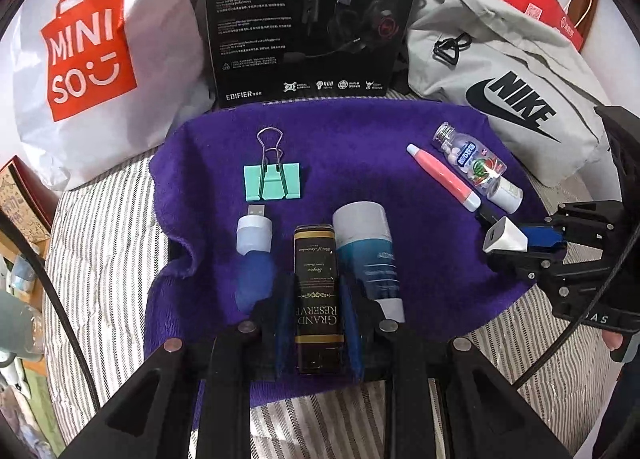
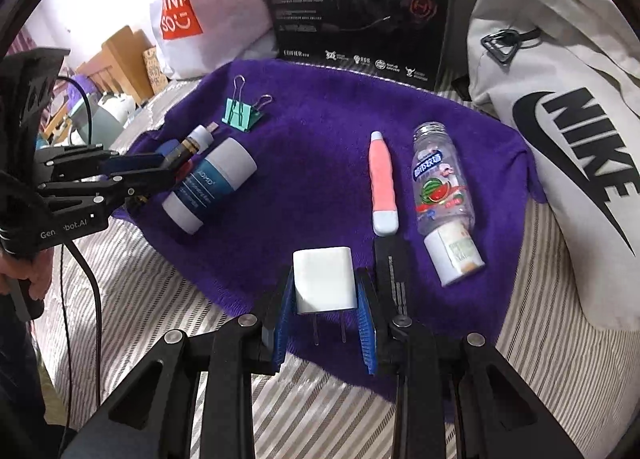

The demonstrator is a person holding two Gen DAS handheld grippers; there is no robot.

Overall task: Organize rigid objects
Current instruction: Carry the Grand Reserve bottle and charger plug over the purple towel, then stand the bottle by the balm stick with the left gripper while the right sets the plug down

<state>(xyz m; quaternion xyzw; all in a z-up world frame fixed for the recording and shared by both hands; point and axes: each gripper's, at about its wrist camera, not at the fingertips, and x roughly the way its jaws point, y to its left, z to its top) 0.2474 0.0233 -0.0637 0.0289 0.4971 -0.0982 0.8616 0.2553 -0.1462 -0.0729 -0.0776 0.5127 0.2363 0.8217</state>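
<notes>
Two sets of tongs work over a fuzzy purple towel [image 1: 360,147] spread on a grey-and-white striped bedcover [image 2: 160,299]. The left tongs [image 1: 318,299] are clamped on a slim dark rectangular box with gold lettering [image 1: 318,279]; its near end is lost between the blue ribbed pads, and in the right wrist view only a sliver of it shows beyond the black frame. The right tongs [image 2: 324,311] grip a smooth white cube-shaped plug charger [image 2: 323,283] by its sides, its two metal prongs pointing back toward the camera, above the towel's near edge.

Lying on the towel are a mint-green metal binder clip with wire handles [image 1: 273,179], a small frosted white USB lamp with a blue base [image 1: 254,237], its base partly blurred, and a white-and-teal plastic tube [image 1: 370,255] just beside the held box, its lower end hidden by the tongs. To the right lie a pink pen-shaped stick with pale blue ends [image 2: 383,183] and, just beside it, a clear plastic bottle with a watermelon label and white cap [image 2: 442,199]. A flat black strip [image 2: 394,259] runs from the stick's end under the right tongs; what it is I cannot tell.

Behind stand a white plastic shopping bag with an orange logo [image 1: 88,47], a black cardboard headset box [image 1: 308,15] cut off at the top, and a grey fabric bag with a black swoosh [image 1: 520,99].
</notes>
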